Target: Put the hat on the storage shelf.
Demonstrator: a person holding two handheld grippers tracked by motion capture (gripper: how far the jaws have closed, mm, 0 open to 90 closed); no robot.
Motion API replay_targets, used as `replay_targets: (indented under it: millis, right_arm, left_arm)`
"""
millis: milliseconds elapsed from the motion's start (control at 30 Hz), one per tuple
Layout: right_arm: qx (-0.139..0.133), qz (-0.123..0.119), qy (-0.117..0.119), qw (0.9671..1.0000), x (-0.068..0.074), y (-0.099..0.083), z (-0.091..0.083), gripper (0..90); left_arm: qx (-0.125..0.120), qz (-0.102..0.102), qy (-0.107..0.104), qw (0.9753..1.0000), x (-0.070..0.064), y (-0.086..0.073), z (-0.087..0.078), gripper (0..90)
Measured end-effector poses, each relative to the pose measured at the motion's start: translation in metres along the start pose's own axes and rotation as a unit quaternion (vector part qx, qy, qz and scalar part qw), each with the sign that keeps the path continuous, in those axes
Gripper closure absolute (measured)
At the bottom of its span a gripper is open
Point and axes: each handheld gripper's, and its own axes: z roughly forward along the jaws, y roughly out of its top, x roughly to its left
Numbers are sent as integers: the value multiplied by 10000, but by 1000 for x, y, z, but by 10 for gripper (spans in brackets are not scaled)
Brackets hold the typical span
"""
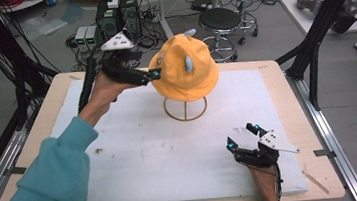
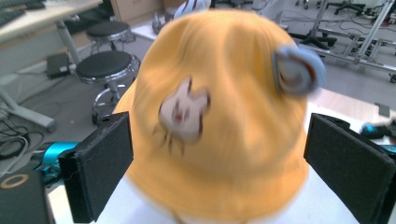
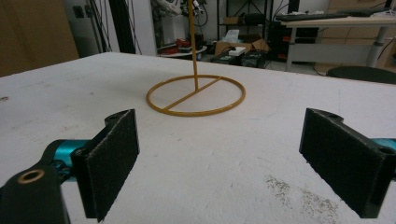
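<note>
A light wooden table point(image 1: 284, 77) covered by a white foam sheet point(image 1: 147, 154) stands on a grey floor point(image 1: 351, 87) in a workshop. Beyond its far edge, two black round stools point(image 1: 220, 19) sit beside a cluster of computer boxes point(image 1: 117, 14) amid tangled cables. Black metal frame posts point(image 1: 325, 9) rise at the table's sides. A desk point(image 3: 336, 21) with shelving behind it lines the back of the room.

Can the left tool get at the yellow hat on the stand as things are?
Probably yes. The left tool is open at the yellow hat, whose crown sits between its pads, with nothing between them.
</note>
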Motion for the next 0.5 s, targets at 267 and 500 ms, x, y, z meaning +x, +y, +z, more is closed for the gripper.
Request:
replay_targets:
  millis: [267, 500]
  right_arm:
    - [-14, -16, -26, 10000, 0, 0, 0, 109]
    - [-8, -18, -57, 10000, 0, 0, 0, 109]
  left_arm:
    - [-444, 140, 249, 9986, -2, -88, -73, 88]
    - [-635, -33, 359, 9973, -3, -156, -107, 89]
